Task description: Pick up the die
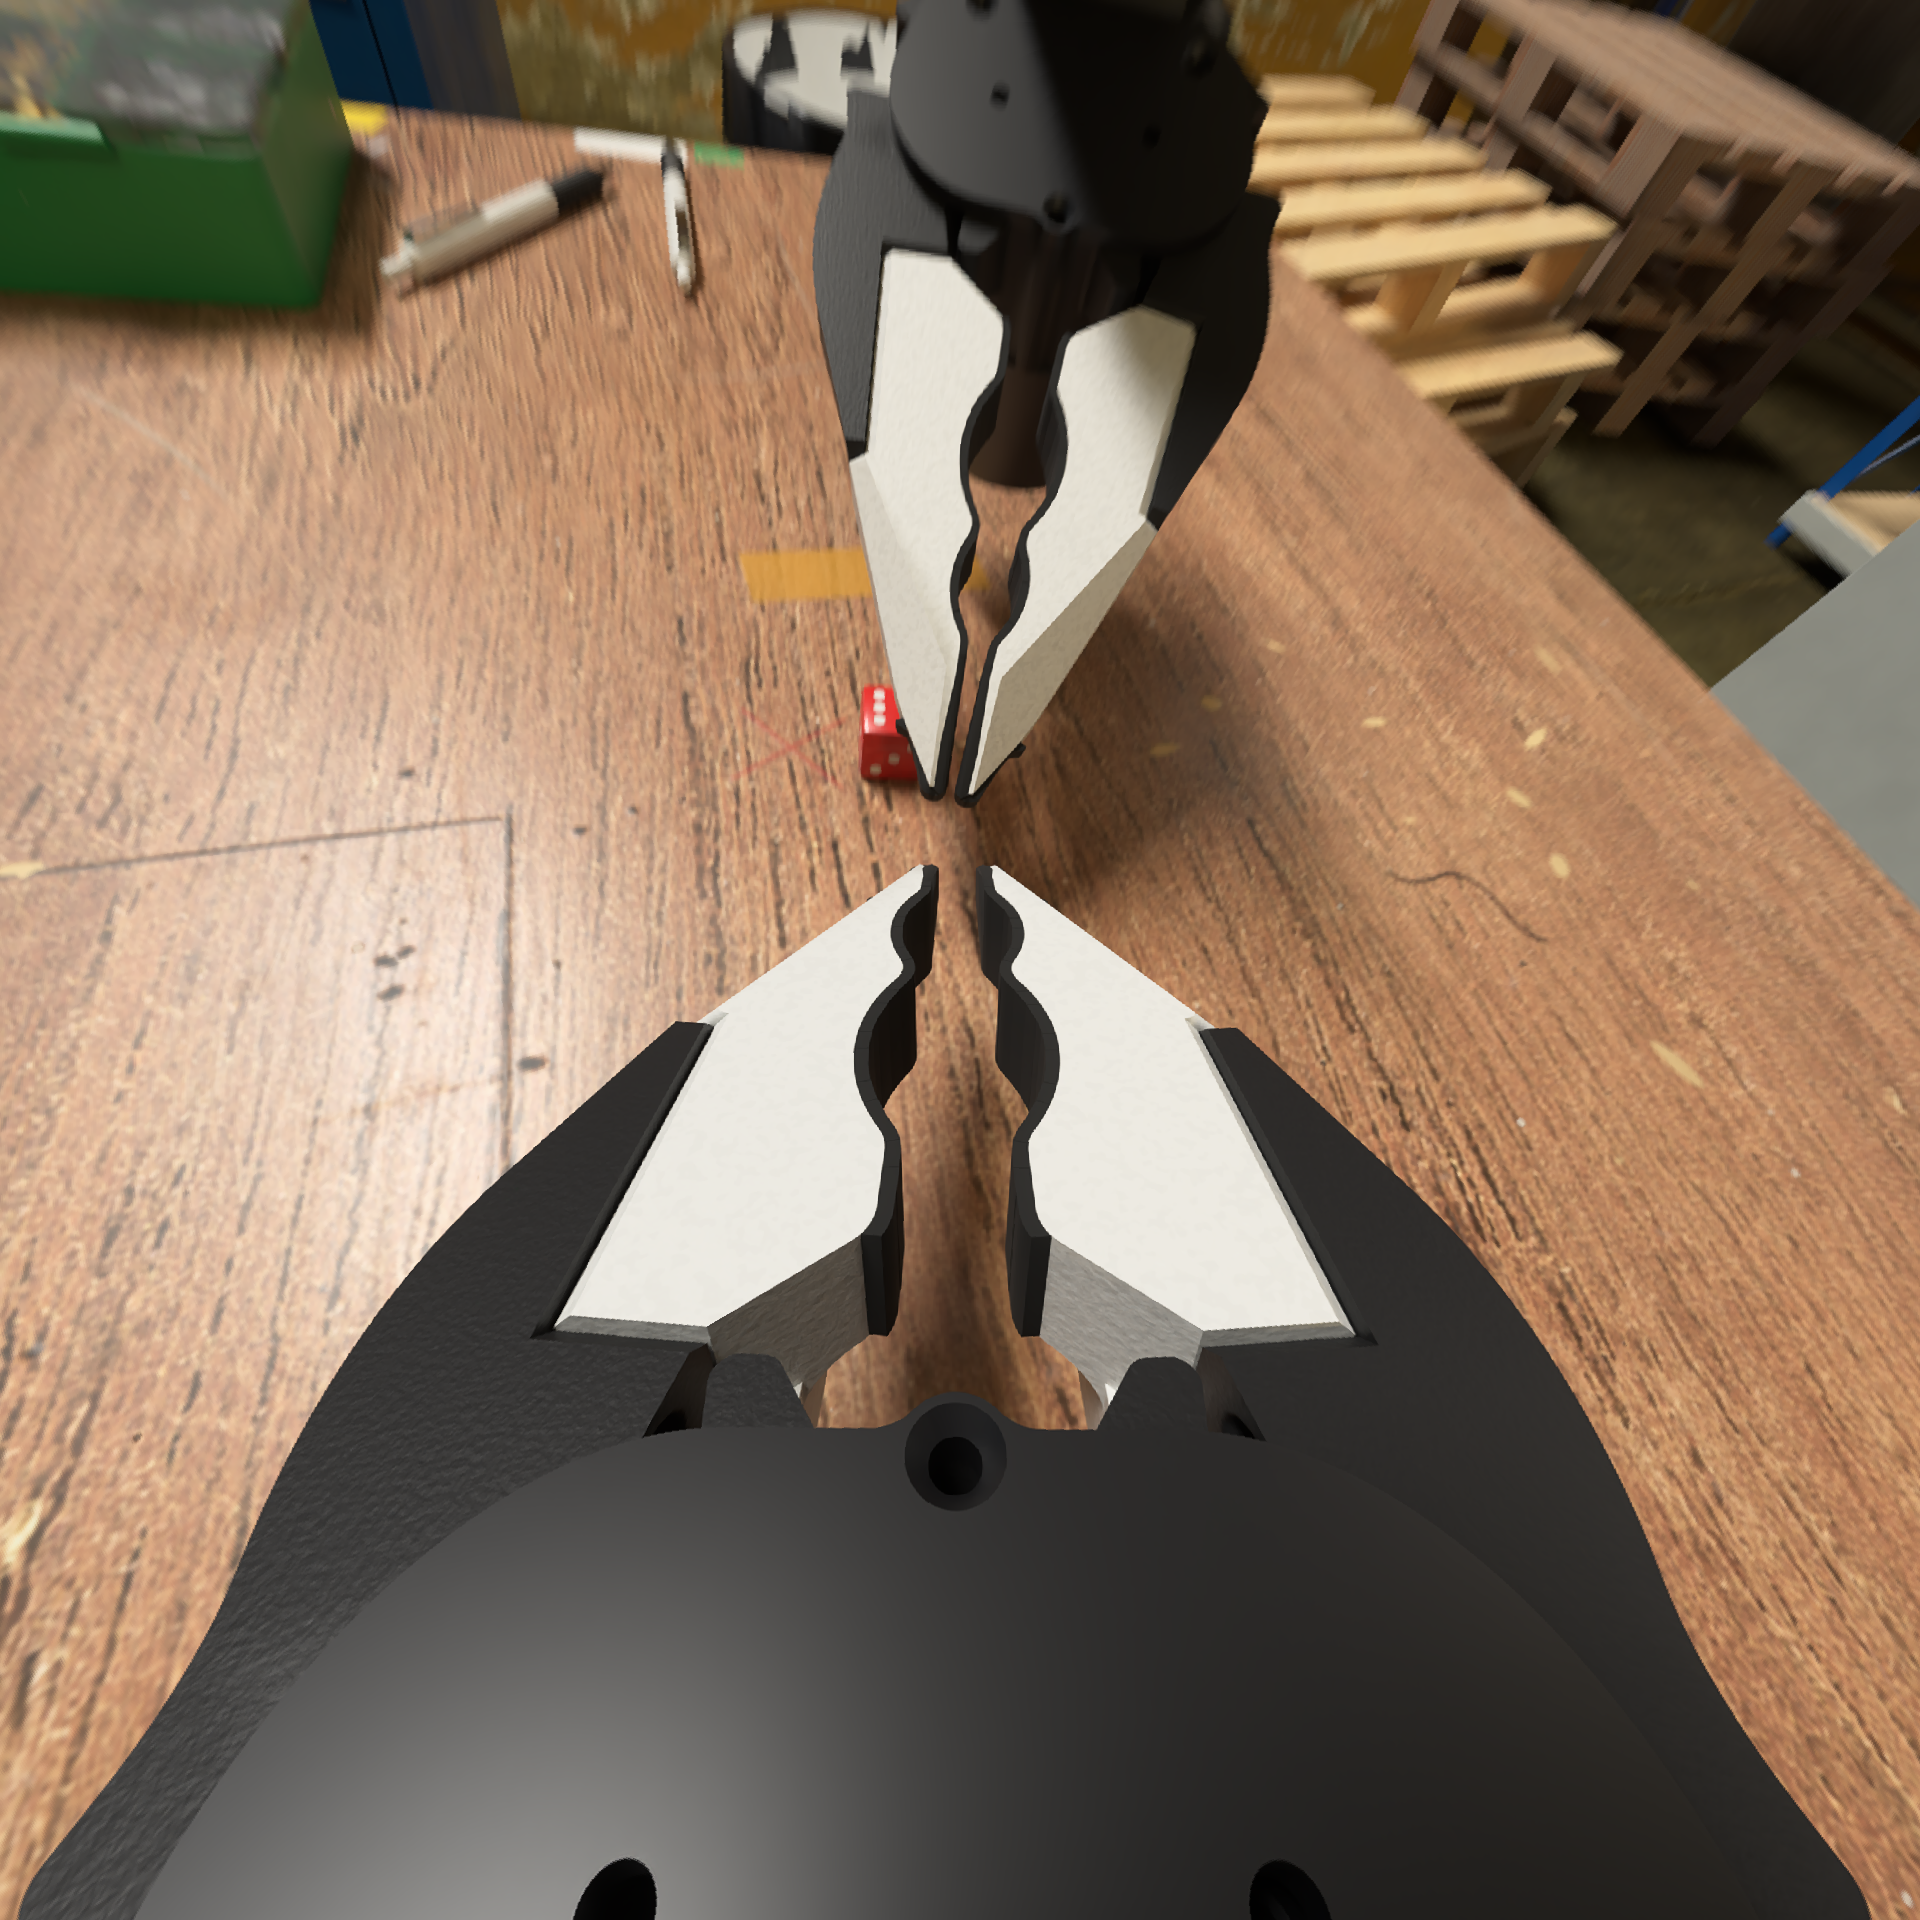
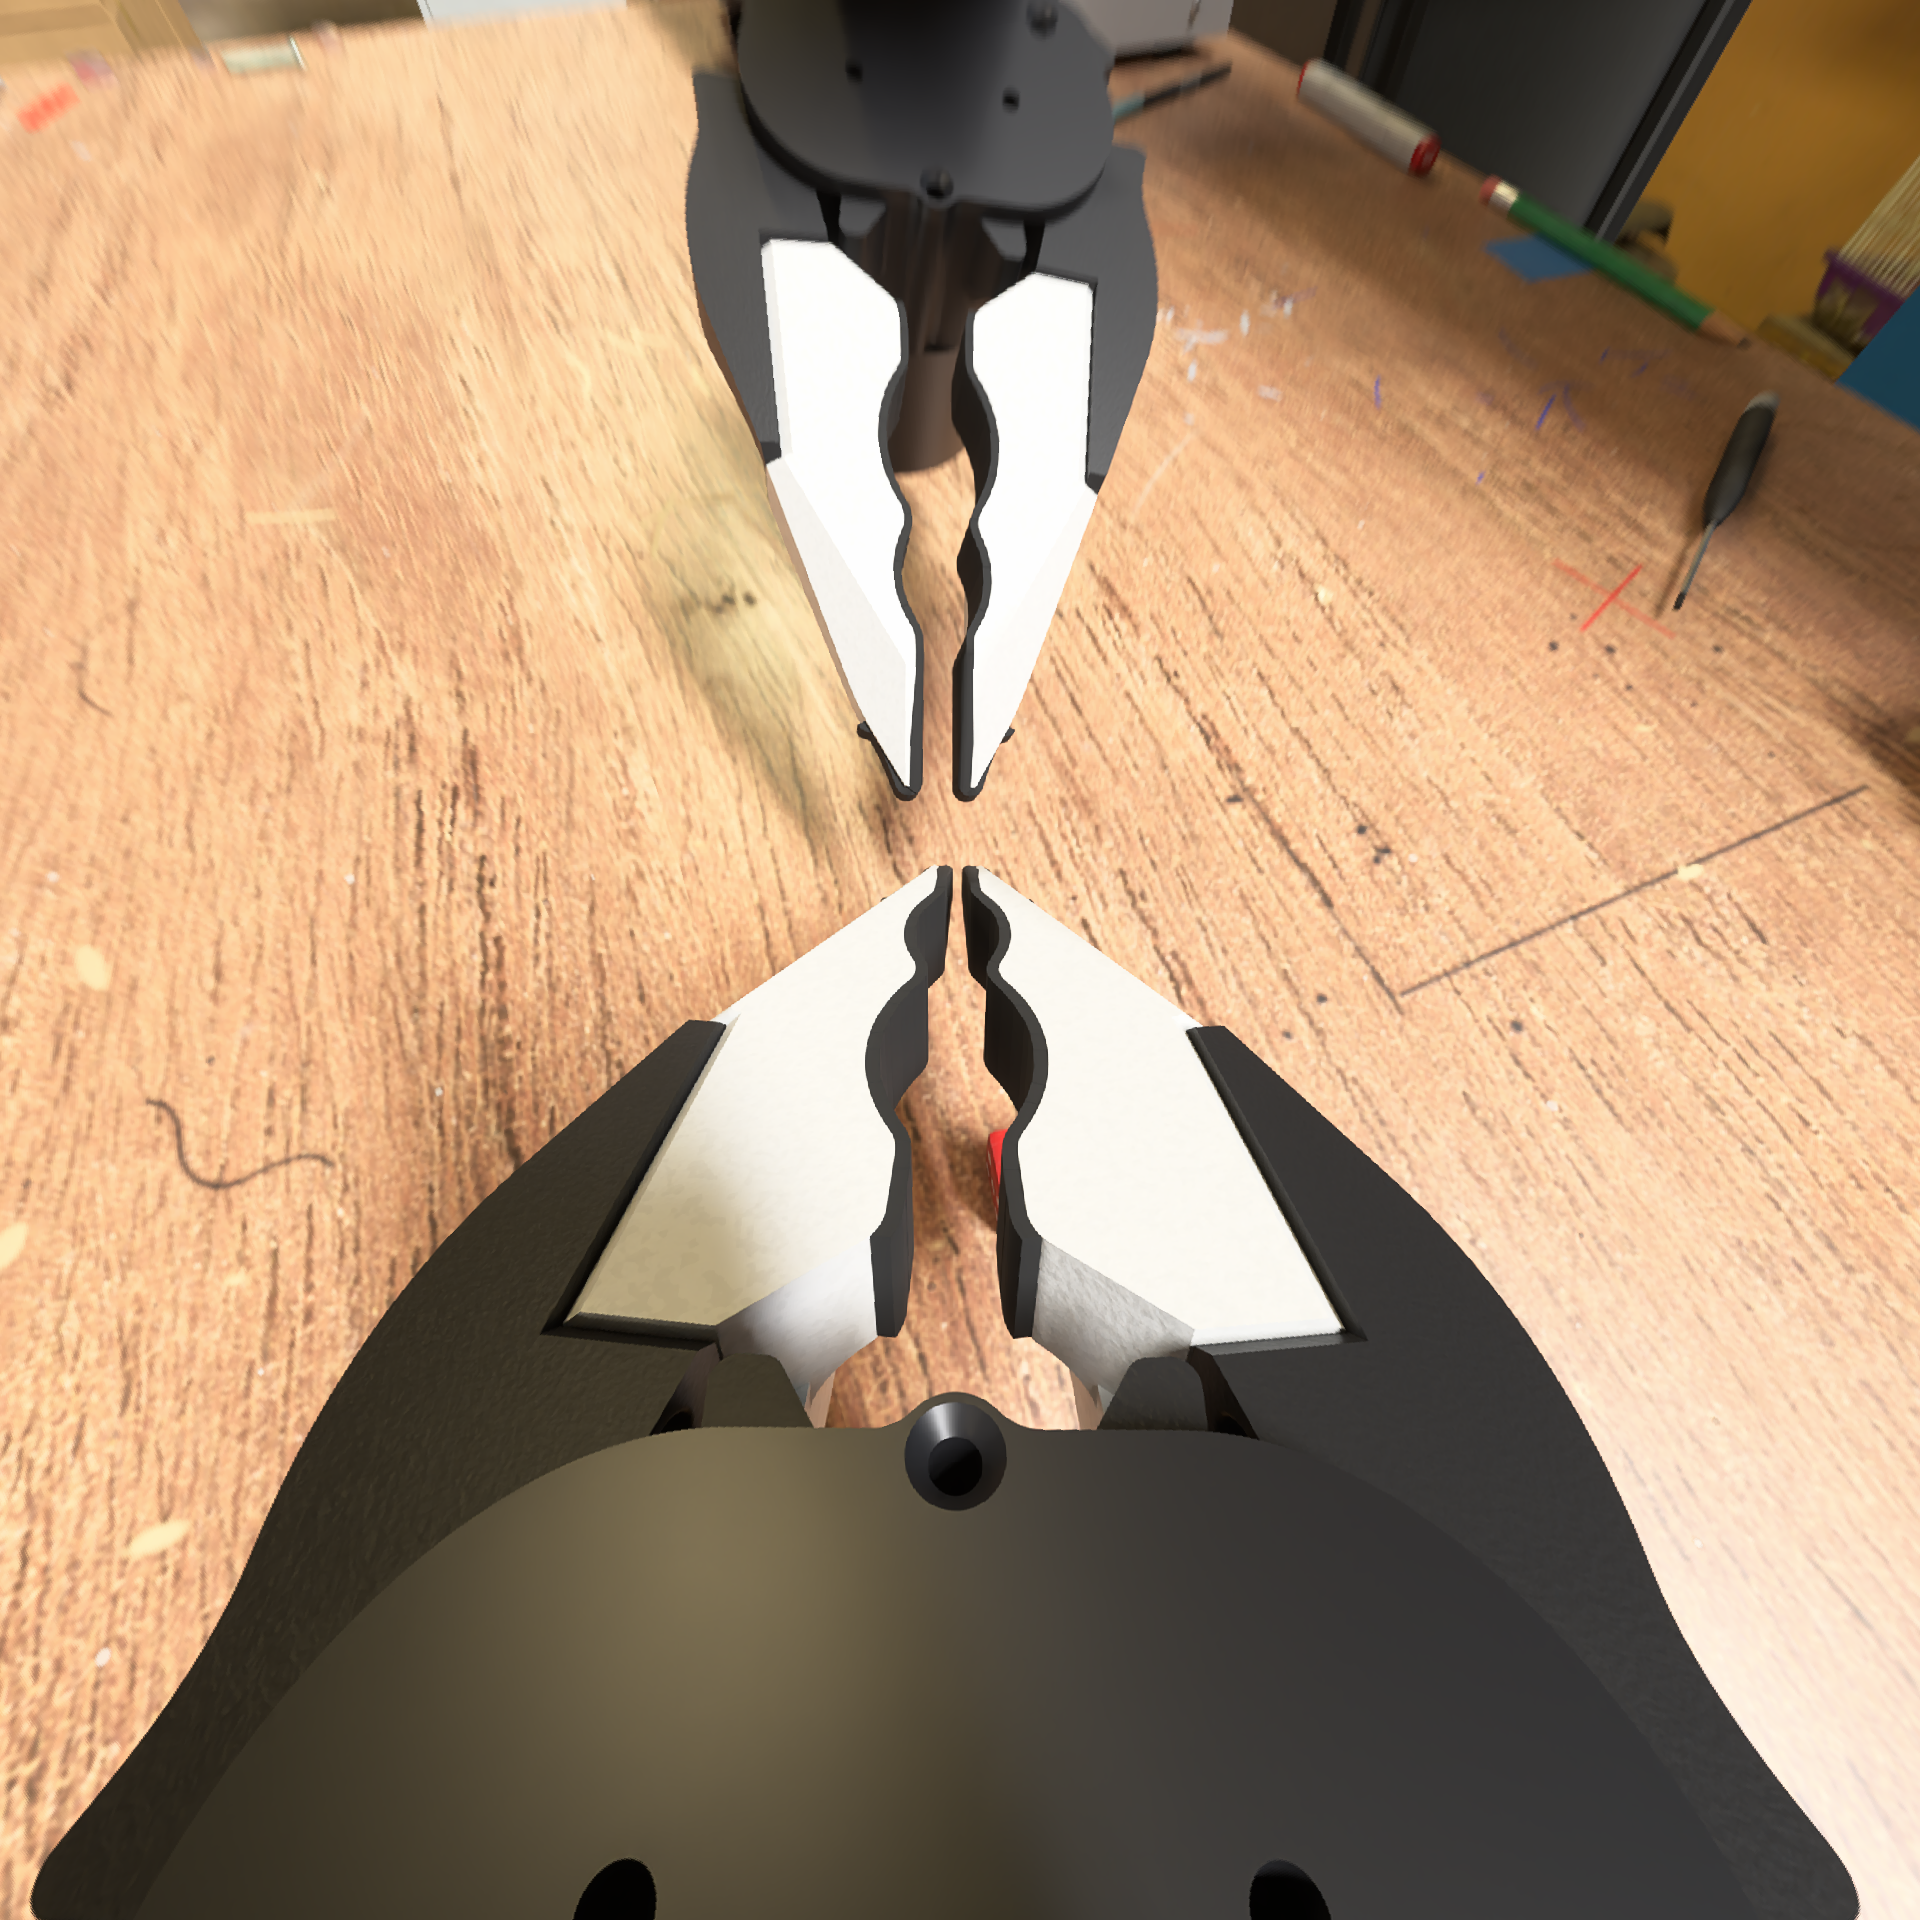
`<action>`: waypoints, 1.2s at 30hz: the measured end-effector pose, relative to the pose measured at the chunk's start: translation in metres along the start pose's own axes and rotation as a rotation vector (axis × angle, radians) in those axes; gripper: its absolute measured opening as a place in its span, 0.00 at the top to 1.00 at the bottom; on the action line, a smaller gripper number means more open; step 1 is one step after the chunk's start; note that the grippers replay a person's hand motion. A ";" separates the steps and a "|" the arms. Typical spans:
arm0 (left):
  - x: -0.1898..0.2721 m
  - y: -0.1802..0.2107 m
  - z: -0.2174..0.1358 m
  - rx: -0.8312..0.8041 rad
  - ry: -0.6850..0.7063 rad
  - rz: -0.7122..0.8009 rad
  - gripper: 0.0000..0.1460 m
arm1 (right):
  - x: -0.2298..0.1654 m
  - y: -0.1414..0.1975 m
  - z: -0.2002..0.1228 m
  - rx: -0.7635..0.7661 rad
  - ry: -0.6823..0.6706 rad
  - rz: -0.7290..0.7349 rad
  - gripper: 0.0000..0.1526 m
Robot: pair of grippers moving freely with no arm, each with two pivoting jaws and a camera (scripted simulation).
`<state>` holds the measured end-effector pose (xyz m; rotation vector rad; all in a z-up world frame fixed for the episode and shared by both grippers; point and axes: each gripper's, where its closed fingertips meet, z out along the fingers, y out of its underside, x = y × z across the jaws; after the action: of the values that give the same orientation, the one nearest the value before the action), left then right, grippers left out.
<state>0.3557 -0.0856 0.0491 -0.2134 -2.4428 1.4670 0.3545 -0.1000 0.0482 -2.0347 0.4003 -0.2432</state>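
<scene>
A small red die with white pips lies on the wooden table. My left gripper is empty, its jaws nearly together, tips a short way in front of the die. My right gripper faces it tip to tip, shut and empty, with the die just outside one finger, touching or nearly touching it. In the right wrist view only a red sliver of the die shows under the right-hand finger of my right gripper. The left gripper shows opposite.
A green box, a marker and a pen lie at the far left. Orange tape marks the table. Wooden pallets stand beyond the right edge. A screwdriver and a green pencil lie at the right.
</scene>
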 end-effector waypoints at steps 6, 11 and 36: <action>0.003 -0.018 -0.006 0.141 0.009 0.038 0.98 | 0.000 -0.016 -0.008 0.129 -0.006 0.024 0.99; 0.005 -0.021 -0.006 0.157 0.006 0.063 0.98 | 0.001 -0.015 -0.013 0.150 -0.001 0.026 0.98; 0.005 0.014 0.015 -0.126 -0.021 0.068 0.98 | 0.012 0.055 -0.024 -0.321 -0.059 -0.017 0.88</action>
<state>0.3461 -0.0902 0.0312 -0.3116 -2.5709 1.3489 0.3476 -0.1485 0.0115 -2.3548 0.4058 -0.1345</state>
